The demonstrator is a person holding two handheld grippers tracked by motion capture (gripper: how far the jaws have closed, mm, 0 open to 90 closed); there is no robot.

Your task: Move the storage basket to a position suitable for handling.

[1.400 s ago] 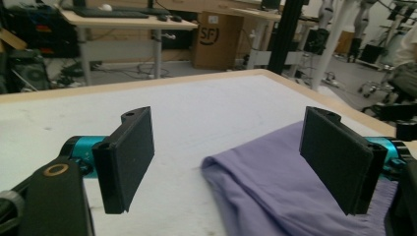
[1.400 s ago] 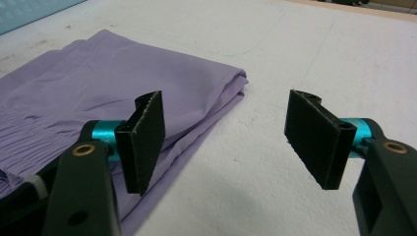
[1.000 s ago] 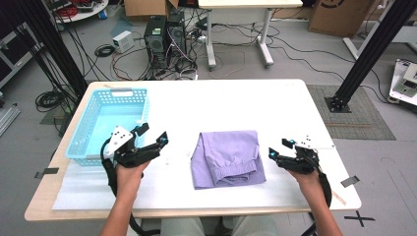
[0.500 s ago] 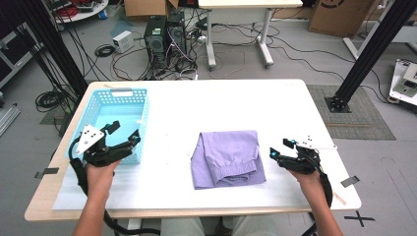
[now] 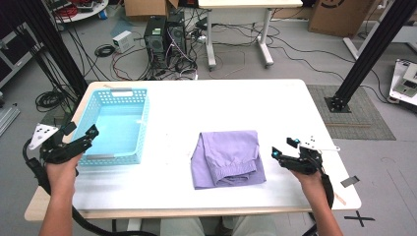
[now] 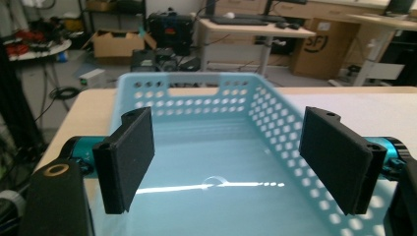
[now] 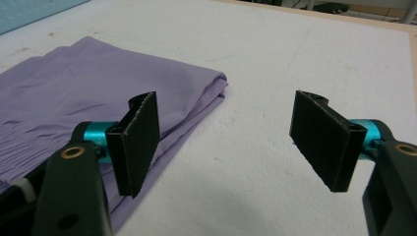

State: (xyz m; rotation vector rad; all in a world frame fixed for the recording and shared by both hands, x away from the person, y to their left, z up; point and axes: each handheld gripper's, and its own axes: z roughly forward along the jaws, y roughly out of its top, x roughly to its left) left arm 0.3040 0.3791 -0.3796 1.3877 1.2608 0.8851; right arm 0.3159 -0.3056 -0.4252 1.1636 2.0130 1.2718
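- The left hand-held gripper (image 5: 86, 137) hovers at the near left corner of the basket (image 5: 118, 93), its jaws wide apart with nothing between them; its own view looks into the empty blue basket (image 6: 196, 83).
- The basket sits on the left part of the desk (image 5: 206, 103), well apart from the cloth.
- The cloth (image 5: 228, 157), a folded lilac garment with an elastic band, lies flat near the front middle of the desk.
- It looks light, soft and limp: it will likely sag and unfold if lifted by one corner.
- The folded right edge (image 7: 196, 103) shows stacked layers; pinching all of them there, or taking two edges at once, seems the safest hold.
- The right hand-held gripper (image 5: 284, 148) rests just beside that edge, its jaws having just been opening, spread wide and holding nothing, with bare desk between them.
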